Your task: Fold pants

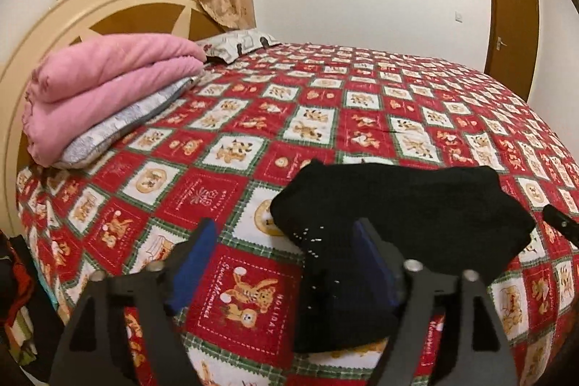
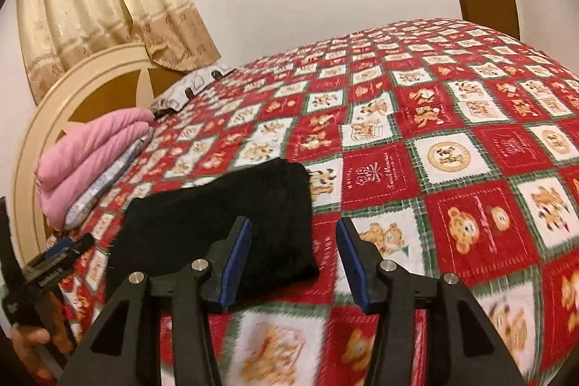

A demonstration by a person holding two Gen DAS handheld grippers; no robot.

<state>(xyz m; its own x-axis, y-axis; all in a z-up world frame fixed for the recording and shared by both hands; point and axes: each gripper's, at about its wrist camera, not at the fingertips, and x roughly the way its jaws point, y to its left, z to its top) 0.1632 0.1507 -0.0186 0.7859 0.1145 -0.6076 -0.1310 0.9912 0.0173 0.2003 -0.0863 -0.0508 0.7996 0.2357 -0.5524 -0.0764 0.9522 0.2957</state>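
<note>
Going left to right on the bedspread (image 1: 253, 118), the left gripper (image 1: 286, 255) comes first: its jaws stand spread wide with nothing gripped, patterned quilt showing between the blue pads, and the black pants (image 1: 398, 205) lie folded in a compact bundle to its right, the near flap passing under the right-hand pad without being pinched. The bundle's long axis runs roughly across the bed's near edge. Next, the right gripper (image 2: 293, 259) hangs released too, only quilt between its pads, the pants (image 2: 224, 227) lying to its left and ahead, its left pad overlapping their near corner. Both look about equally near; the fold appears nearly finished
</note>
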